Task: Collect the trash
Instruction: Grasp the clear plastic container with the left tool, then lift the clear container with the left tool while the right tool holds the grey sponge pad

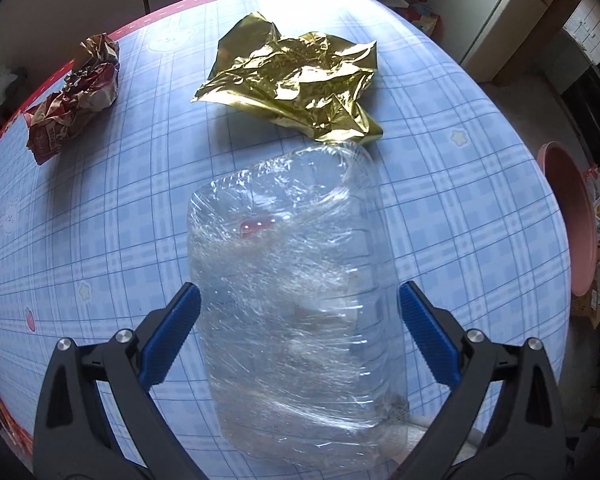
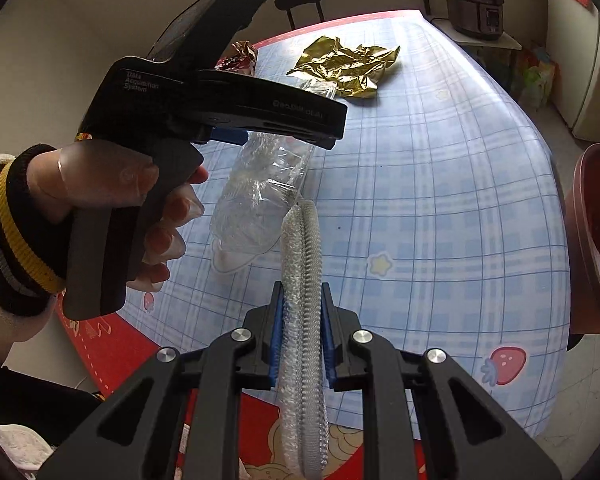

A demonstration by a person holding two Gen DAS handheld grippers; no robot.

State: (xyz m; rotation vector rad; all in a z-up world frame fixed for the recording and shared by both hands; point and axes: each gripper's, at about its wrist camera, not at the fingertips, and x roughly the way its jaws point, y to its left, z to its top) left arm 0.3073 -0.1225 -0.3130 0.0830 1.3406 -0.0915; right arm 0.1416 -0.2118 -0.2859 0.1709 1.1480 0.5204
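Two grippers are over the blue checked tablecloth [image 1: 100, 208] at once. The left gripper [image 1: 300, 300] points steeply down with its blue pads spread wide on either side of a clear plastic bottle [image 1: 296, 300] that lies on the cloth; there's a visible gap between each pad and the bottle's sides, so it's straddling the bottle, not squeezing it. The right gripper [image 2: 302, 308] is pinched tight on a whitish foam net sleeve [image 2: 304, 320], the stretchy mesh kind, which pokes out past the pads toward the bottle's lower end. From the right wrist view you can see the person's left hand [image 2: 112, 200] wrapped around the left gripper's handle, a black and yellow striped cuff [image 2: 16, 232] at the wrist. Further up the table sits a crumpled gold foil wrapper [image 1: 296, 80], its near corner right by the bottle's far end, and a scrunched red and brown snack wrapper [image 1: 76, 96] lies well off near the table's red edge. A pink bin [image 1: 572, 216] shows just past the table's right side.
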